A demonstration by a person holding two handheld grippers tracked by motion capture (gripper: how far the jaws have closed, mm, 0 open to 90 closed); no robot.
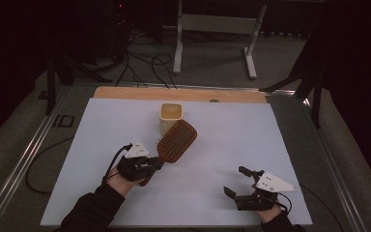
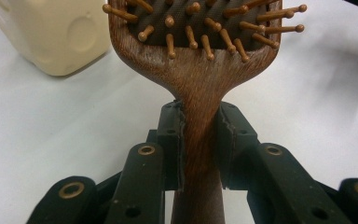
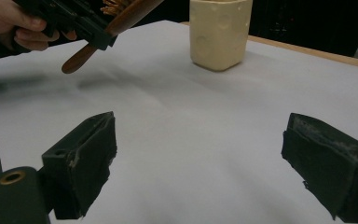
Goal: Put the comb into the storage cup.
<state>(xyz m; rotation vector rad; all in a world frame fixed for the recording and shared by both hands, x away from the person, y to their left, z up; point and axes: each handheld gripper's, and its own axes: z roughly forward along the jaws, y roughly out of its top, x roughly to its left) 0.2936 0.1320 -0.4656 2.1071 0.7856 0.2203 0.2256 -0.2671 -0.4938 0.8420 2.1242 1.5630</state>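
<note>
The right gripper (image 1: 238,185) sat idle near the table's front edge, jaws spread wide on nothing. The left gripper (image 2: 199,140) pinched the brown wooden paddle hairbrush (image 2: 200,88) at its neck, head raised toward the cream plastic cup (image 1: 170,116). Stiff, light, top-heavy, probably slick varnish; that neck grip looked sound. The white table sheet (image 1: 232,140) lay beneath.

A cream cup (image 1: 170,116) stands near the far edge of the white table (image 1: 251,140).
</note>
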